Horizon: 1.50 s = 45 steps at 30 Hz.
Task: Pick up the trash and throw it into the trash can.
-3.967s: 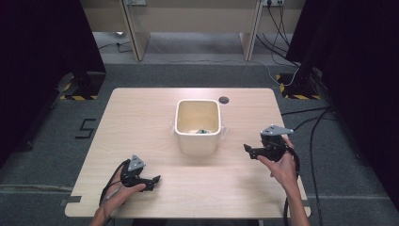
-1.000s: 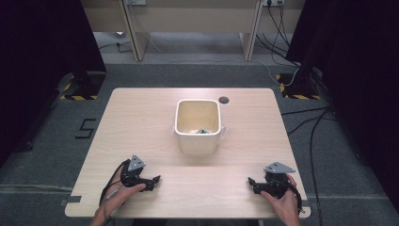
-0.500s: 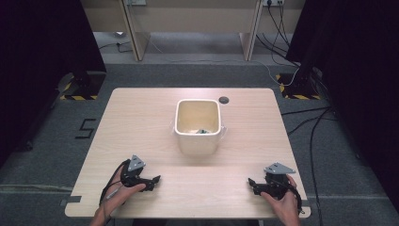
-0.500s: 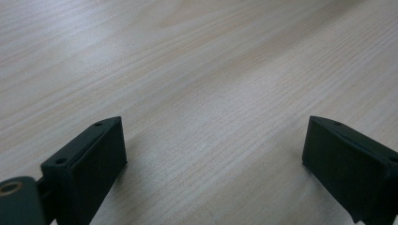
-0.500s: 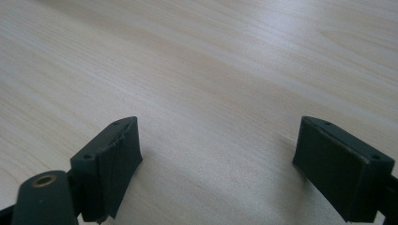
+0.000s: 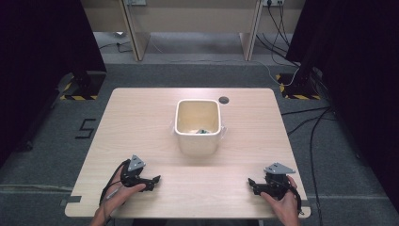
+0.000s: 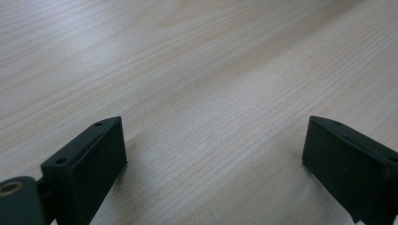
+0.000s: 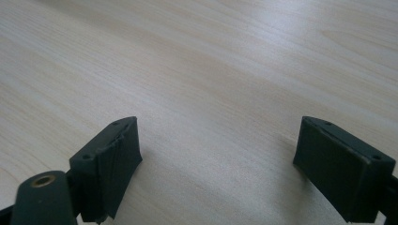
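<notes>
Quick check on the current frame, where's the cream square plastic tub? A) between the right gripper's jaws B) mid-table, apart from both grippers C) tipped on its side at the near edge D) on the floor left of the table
B: the cream square plastic tub stands upright mid-table, while the left gripper and right gripper rest open near the front edge of the light wooden table, well short of it.
</notes>
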Each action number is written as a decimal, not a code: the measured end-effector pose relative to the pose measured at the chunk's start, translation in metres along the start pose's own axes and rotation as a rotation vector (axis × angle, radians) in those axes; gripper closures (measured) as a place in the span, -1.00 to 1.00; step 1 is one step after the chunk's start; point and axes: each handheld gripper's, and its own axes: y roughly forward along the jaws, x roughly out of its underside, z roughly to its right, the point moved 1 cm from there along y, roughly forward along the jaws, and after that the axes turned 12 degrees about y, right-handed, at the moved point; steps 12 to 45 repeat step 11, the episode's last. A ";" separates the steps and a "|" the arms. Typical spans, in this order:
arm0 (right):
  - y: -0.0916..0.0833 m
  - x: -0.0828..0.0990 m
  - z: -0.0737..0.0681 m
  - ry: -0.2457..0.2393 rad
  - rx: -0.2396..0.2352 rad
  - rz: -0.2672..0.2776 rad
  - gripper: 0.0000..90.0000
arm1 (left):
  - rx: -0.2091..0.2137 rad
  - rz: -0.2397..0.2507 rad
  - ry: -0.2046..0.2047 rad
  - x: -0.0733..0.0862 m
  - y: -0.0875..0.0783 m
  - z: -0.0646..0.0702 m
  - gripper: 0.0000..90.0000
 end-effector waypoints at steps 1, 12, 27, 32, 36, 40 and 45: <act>0.000 0.000 0.000 0.000 0.000 0.000 -0.67 | 0.000 0.000 0.000 0.000 0.000 0.000 -0.88; 0.000 0.000 0.000 0.000 0.000 -0.001 -0.67 | 0.000 0.000 -0.001 0.000 0.000 0.000 -0.88; 0.000 0.000 0.000 0.000 0.000 -0.001 -0.67 | 0.000 0.000 -0.001 0.000 0.000 0.000 -0.88; 0.000 0.000 0.000 0.000 0.000 -0.001 -0.67 | 0.000 0.000 -0.001 0.000 0.000 0.000 -0.88; 0.000 0.000 0.000 0.000 0.000 -0.001 -0.67 | 0.000 0.000 -0.001 0.000 0.000 0.000 -0.88; 0.000 0.000 0.000 0.000 0.000 -0.001 -0.67 | 0.000 0.000 -0.001 0.000 0.000 0.000 -0.88; 0.000 0.000 0.000 0.000 0.000 -0.001 -0.67 | 0.000 0.000 -0.001 0.000 0.000 0.000 -0.88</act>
